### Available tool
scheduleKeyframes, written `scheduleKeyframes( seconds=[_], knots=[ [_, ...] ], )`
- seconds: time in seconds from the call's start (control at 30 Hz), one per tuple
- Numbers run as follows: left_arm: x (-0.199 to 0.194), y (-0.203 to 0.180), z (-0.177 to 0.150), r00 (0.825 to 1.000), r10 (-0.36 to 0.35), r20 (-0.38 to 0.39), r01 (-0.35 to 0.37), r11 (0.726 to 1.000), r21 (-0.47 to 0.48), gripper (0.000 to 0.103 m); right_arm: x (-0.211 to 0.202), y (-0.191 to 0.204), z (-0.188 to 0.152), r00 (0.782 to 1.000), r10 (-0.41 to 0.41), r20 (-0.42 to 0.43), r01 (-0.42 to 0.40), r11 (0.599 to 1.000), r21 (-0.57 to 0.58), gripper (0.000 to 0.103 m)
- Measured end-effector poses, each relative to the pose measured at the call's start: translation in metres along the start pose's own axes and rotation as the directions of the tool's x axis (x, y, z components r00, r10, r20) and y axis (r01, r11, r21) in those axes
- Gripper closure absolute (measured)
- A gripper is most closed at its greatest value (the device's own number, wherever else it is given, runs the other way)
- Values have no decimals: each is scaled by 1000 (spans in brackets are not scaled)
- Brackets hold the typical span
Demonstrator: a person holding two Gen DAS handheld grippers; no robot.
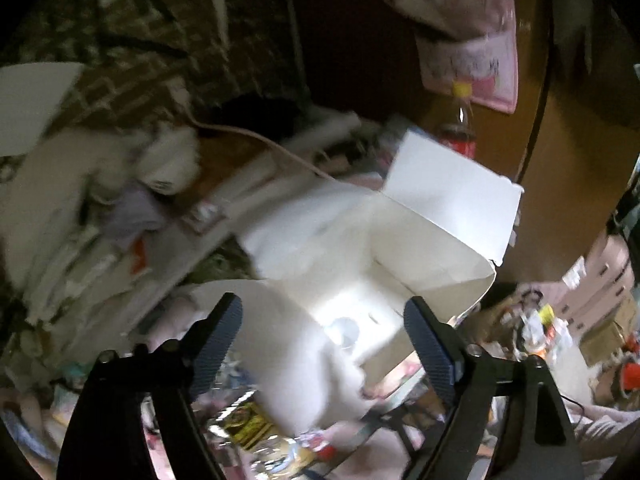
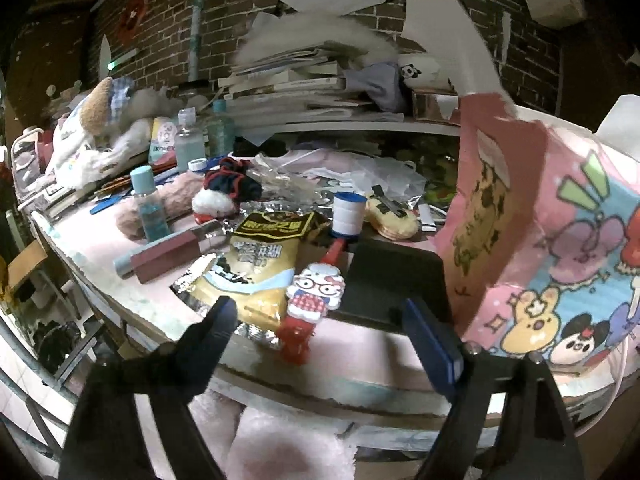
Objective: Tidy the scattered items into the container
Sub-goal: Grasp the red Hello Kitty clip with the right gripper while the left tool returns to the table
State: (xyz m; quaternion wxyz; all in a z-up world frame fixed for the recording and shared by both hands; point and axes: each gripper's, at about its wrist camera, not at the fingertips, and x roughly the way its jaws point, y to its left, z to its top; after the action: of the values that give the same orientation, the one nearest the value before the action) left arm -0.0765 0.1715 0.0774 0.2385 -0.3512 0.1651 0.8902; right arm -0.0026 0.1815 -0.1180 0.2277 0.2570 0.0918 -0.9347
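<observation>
An open cardboard box, white inside and pink with cartoon prints outside, stands on the cluttered table. My left gripper is open and empty above the box's opening; a small round thing lies on its floor. My right gripper is open and empty at the table's front edge, just before a Hello Kitty fan, a yellow snack bag and a black flat object. A white-and-blue roll, a pink box and a clear bottle lie behind.
Stacked books fill a shelf at the back. Plush toys, bottles and plastic bags crowd the table's left and middle. A cola bottle stands behind the box. A brick wall is behind.
</observation>
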Motion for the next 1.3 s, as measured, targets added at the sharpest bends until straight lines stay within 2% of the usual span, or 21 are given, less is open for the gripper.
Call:
scheduleKeyframes(
  seconds=[0.1, 0.2, 0.37, 0.47, 0.57, 0.7, 0.8, 0.9, 1.07, 1.3],
  knots=[
    [-22, 21, -20, 997, 29, 69, -26, 998, -56, 20, -5, -1, -3, 1000, 9, 23, -9, 1000, 1, 20],
    [-39, 40, -47, 991, 60, 121, -43, 990, -136, 20, -10, -2, -5, 999, 21, 48, -22, 1000, 7, 27],
    [-49, 75, -100, 975, 135, 179, -85, 961, -262, 20, -11, -2, -6, 999, -1, 54, 2, 1000, -17, 47],
    [-49, 91, -134, 968, 172, 185, -106, 941, -320, 20, -11, -2, -5, 998, -9, 62, 11, 1000, -29, 61],
    [-47, 106, -166, 968, 156, 195, -70, 920, -387, 20, -9, -1, -3, 999, -2, 44, 3, 1000, -27, 69],
    [-42, 121, -198, 971, 133, 199, -25, 882, -470, 19, -9, 1, -8, 1000, 6, 30, -5, 1000, -5, 74],
    [-39, 127, -211, 972, 147, 185, -36, 865, -500, 19, -3, 4, -13, 1000, 0, 11, 0, 1000, -2, 78],
    [-35, 130, -218, 974, 150, 171, -43, 860, -508, 19, -1, 6, -16, 1000, -4, 19, 4, 1000, -1, 82],
    [-29, 124, -224, 974, 154, 164, -53, 865, -498, 19, 4, 11, -16, 999, -33, 26, 33, 999, -2, 89],
    [-20, 118, -225, 980, 147, 134, -66, 876, -477, 19, -3, 12, -20, 999, -31, 45, 30, 999, 10, 89]
  ],
)
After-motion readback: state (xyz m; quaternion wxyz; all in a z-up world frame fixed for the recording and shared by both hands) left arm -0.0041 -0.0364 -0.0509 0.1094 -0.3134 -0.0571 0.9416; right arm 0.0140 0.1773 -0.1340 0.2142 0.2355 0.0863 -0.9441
